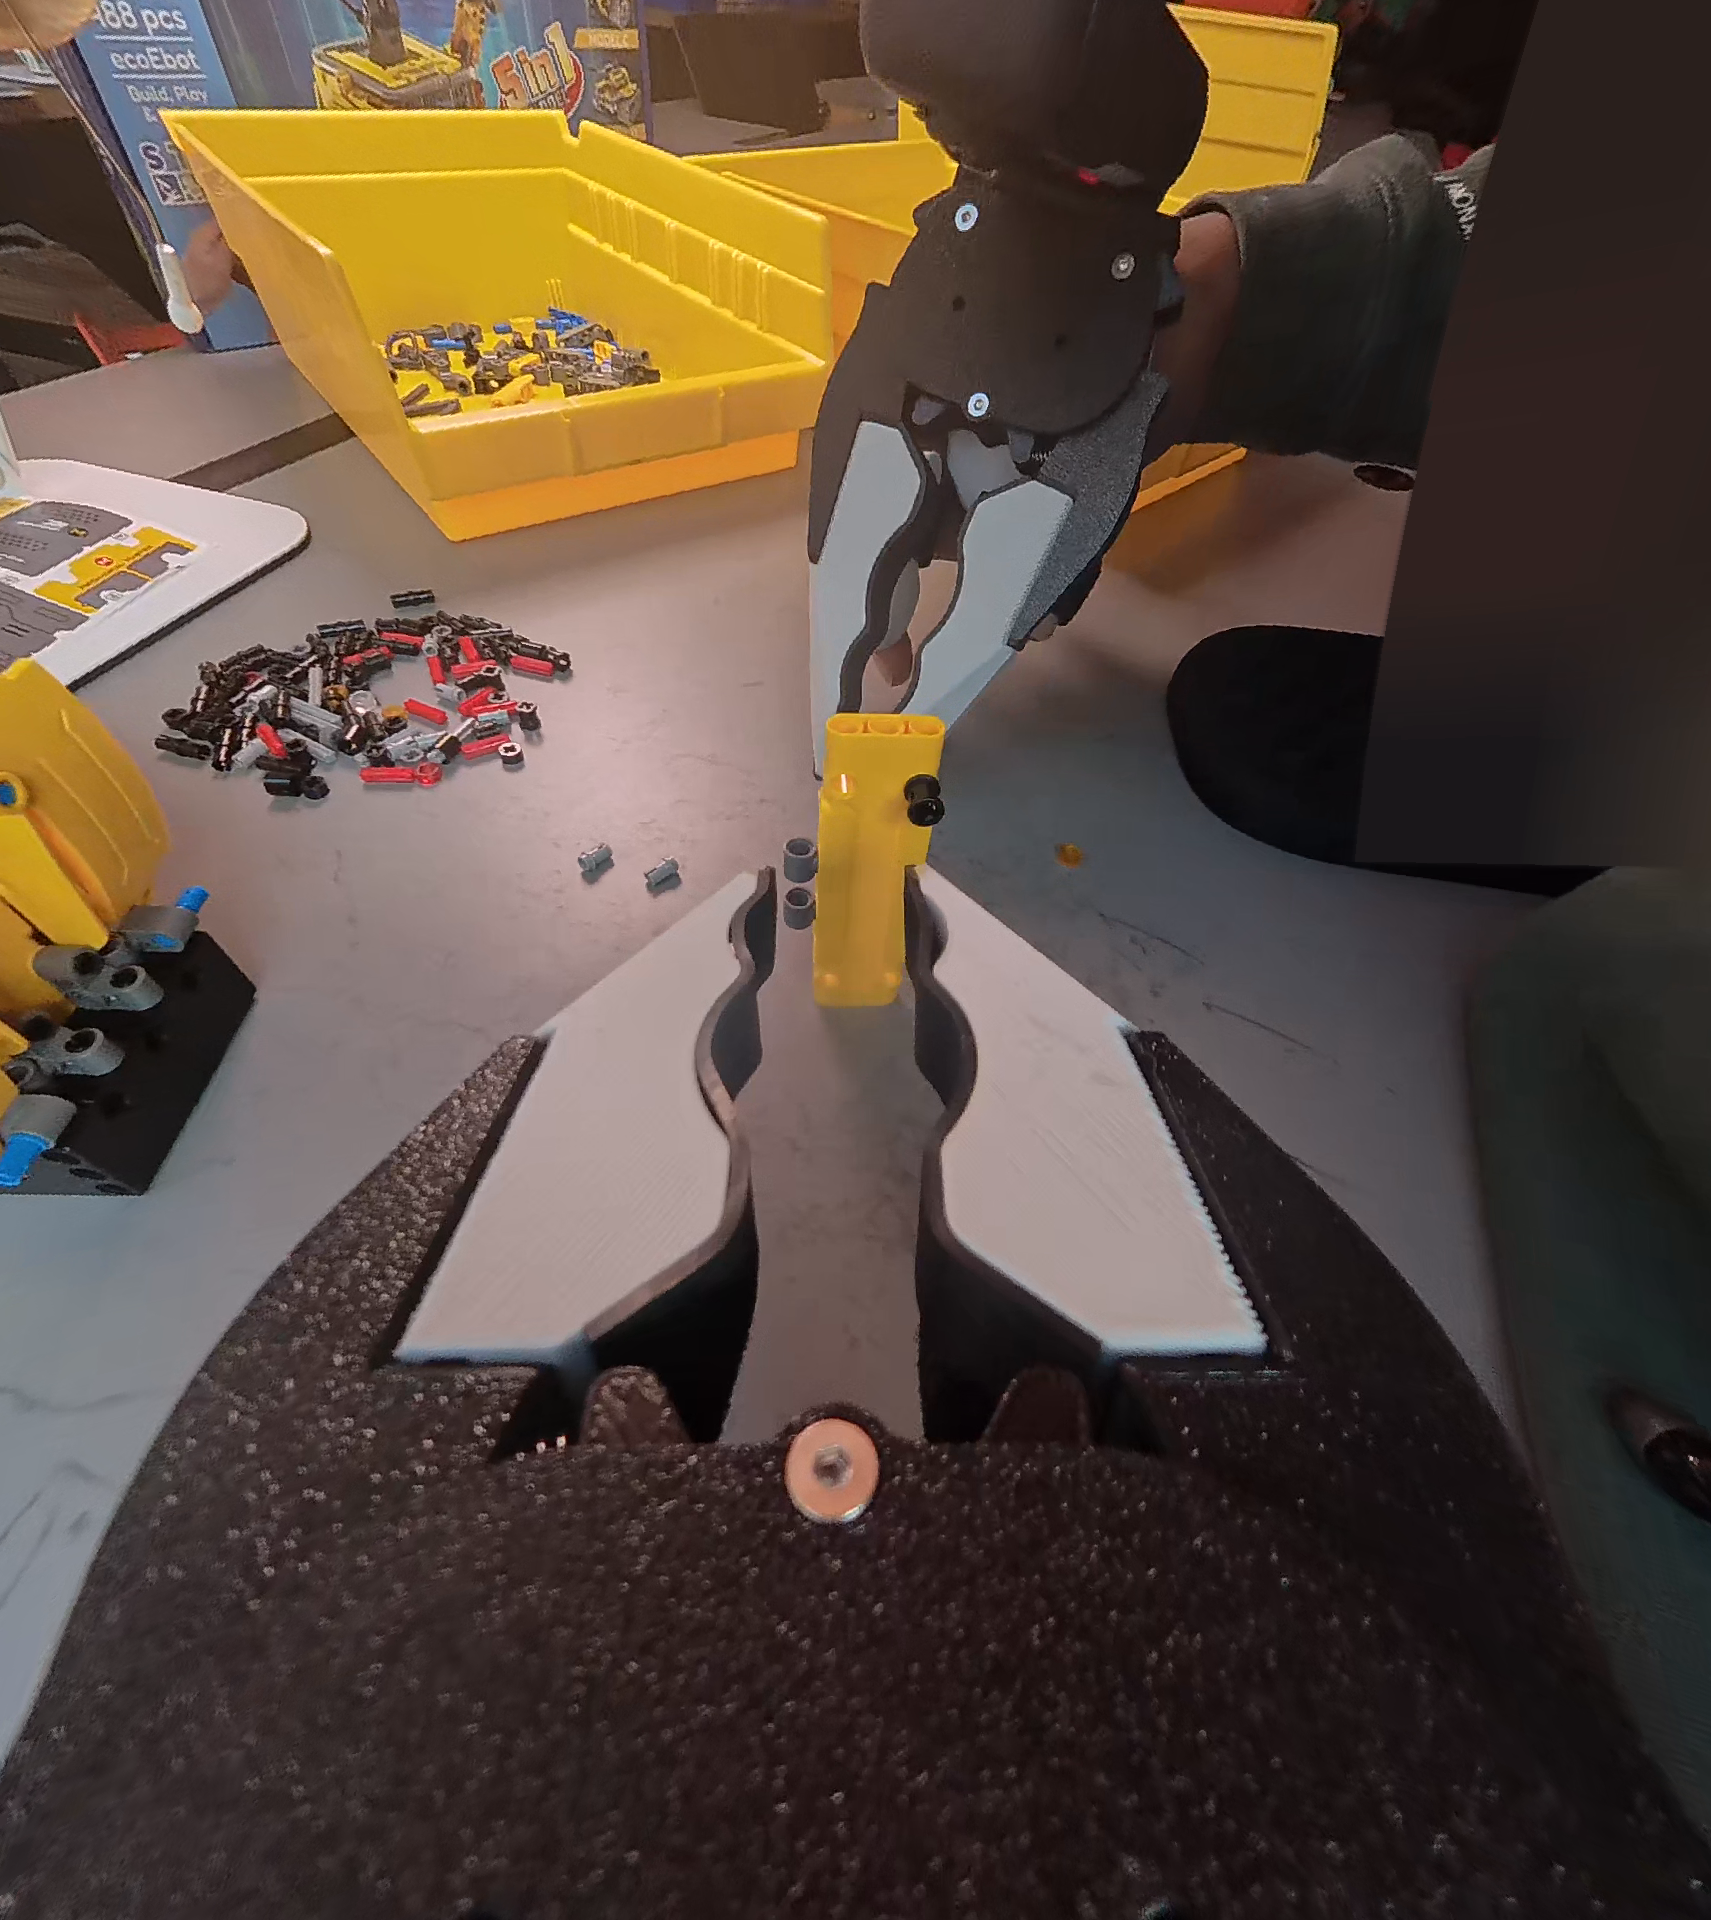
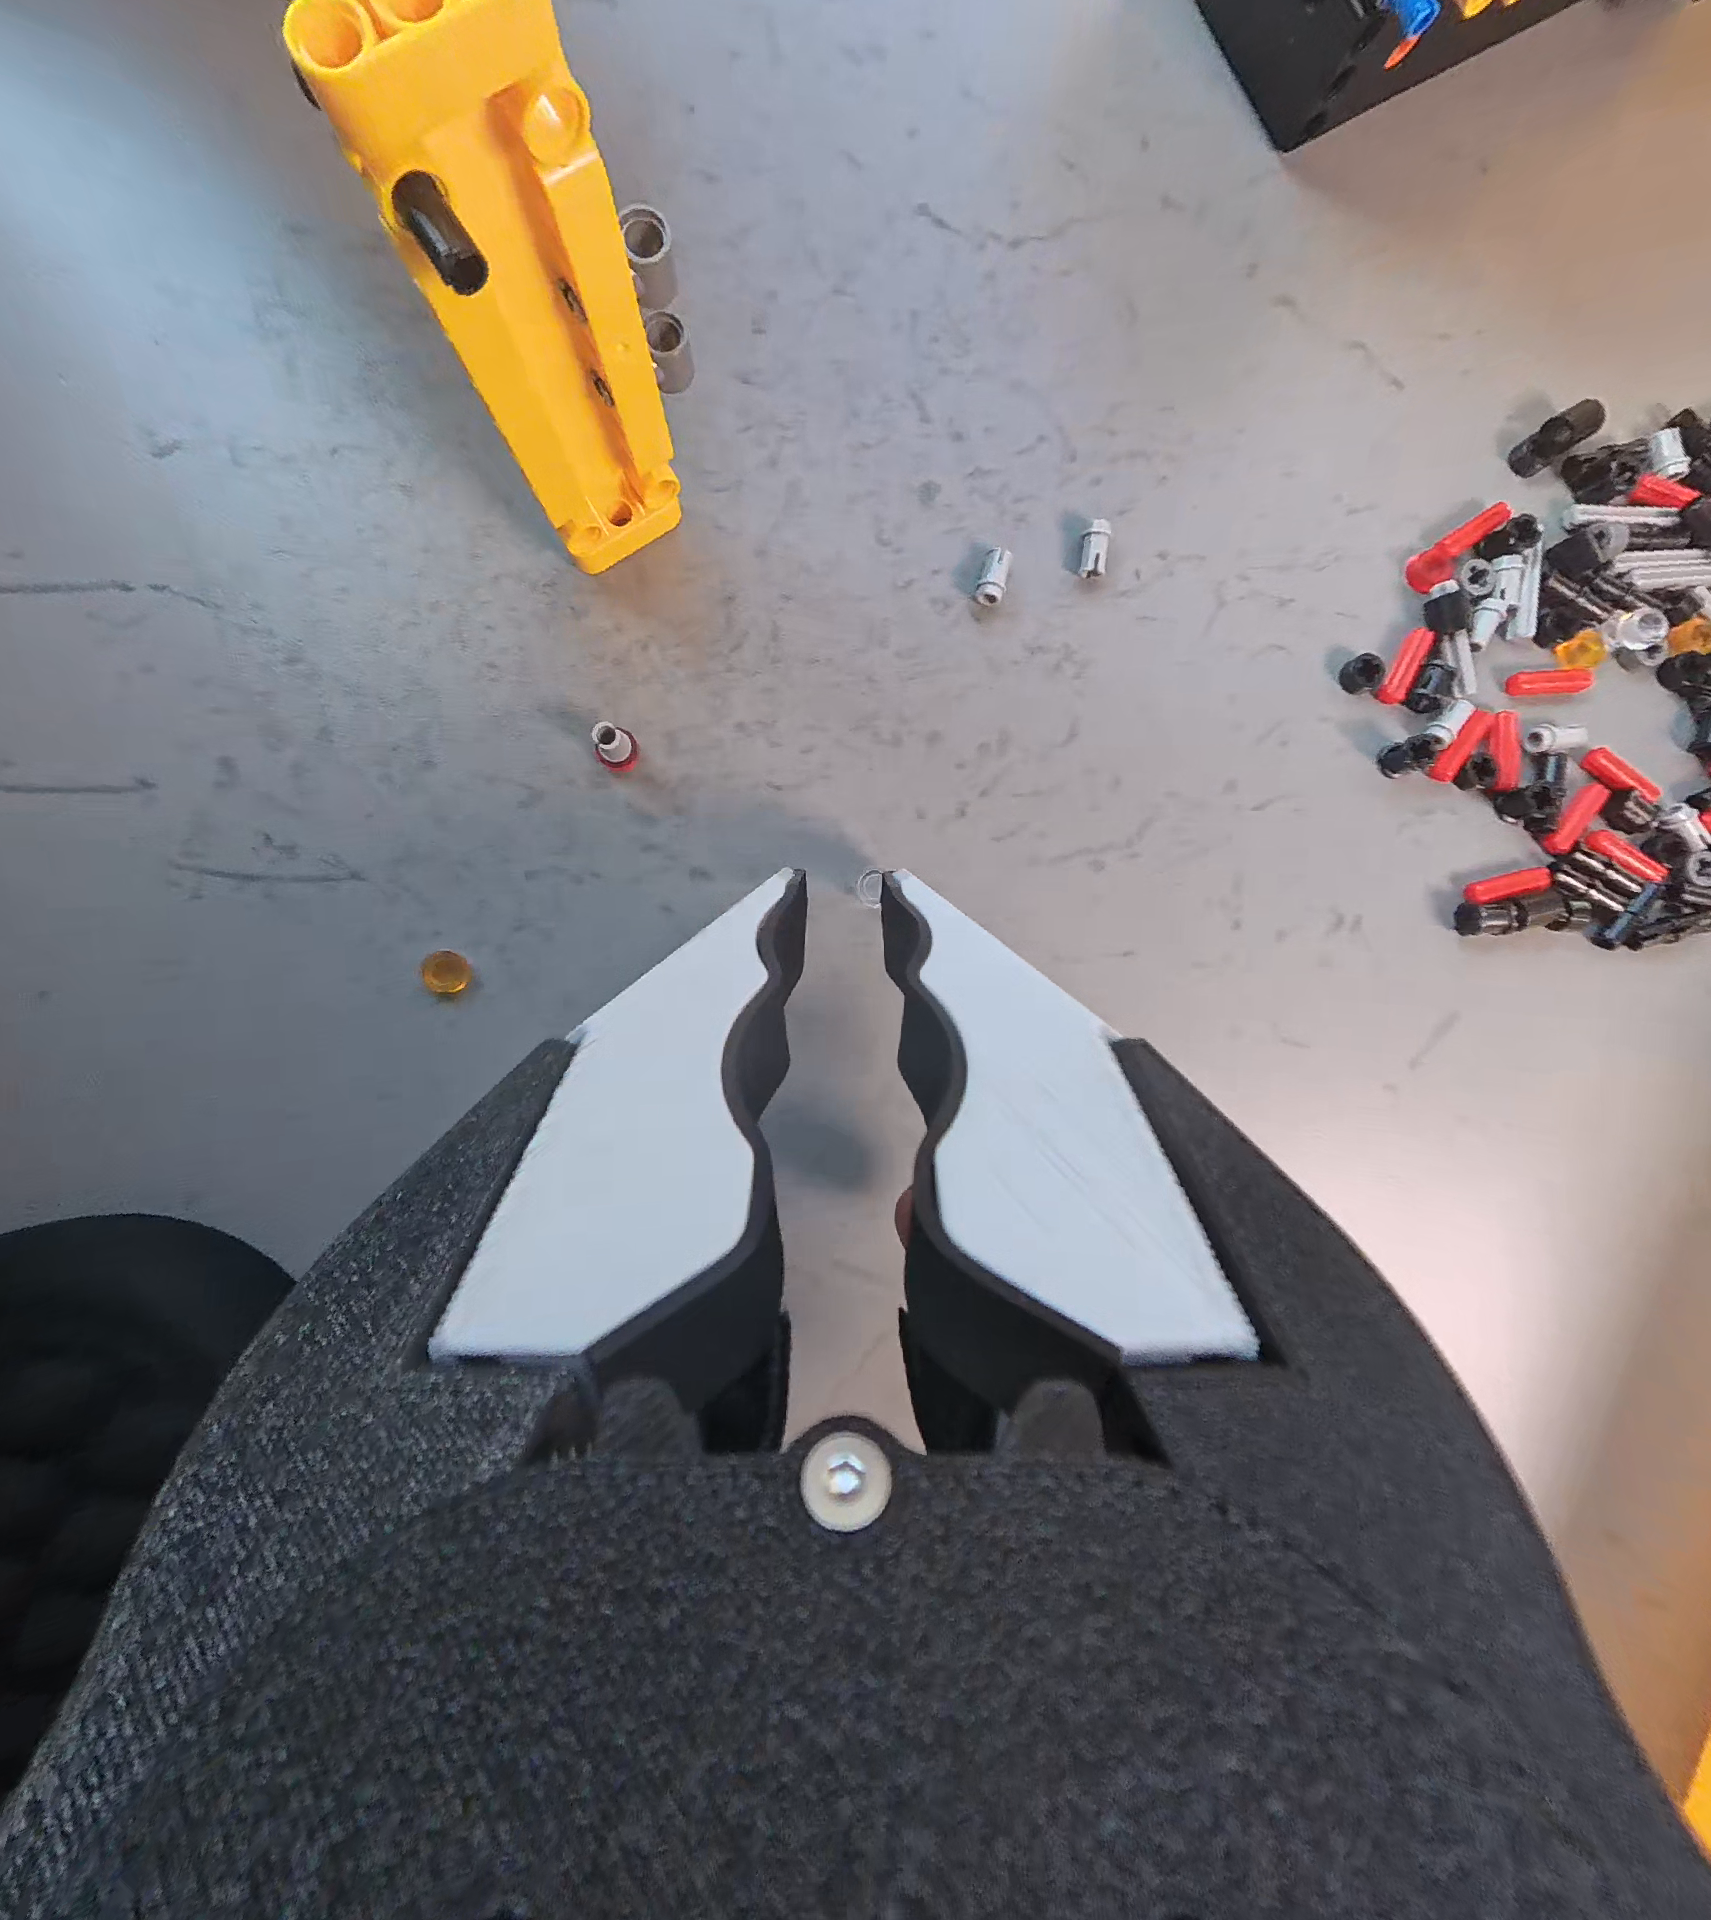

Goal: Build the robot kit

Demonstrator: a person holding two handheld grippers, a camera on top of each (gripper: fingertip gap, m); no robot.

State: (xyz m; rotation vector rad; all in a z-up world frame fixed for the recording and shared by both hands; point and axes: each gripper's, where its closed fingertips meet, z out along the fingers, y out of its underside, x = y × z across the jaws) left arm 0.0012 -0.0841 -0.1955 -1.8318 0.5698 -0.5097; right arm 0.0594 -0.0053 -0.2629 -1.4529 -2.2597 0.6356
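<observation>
Clutter ringed the grey table [image 1: 435,997]: a heap of black, red and grey pins [image 1: 363,696], a yellow bin [image 1: 539,312] with more small parts, a yellow model [image 1: 9,883] on a black base at far left. The left gripper [image 1: 835,899] stood parted, a yellow beam [image 1: 872,862] upright between its tips; whether the right-hand tip gripped it I couldn't tell. The right gripper [image 2: 843,883] pointed down at the table, tips a sliver apart, holding nothing clear; a tiny clear stud [image 2: 869,885] sat at one tip. Two grey bushes [image 2: 659,301] showed just beside the beam, partly hidden. Amber stud [image 2: 446,975] lay loose nearby.
</observation>
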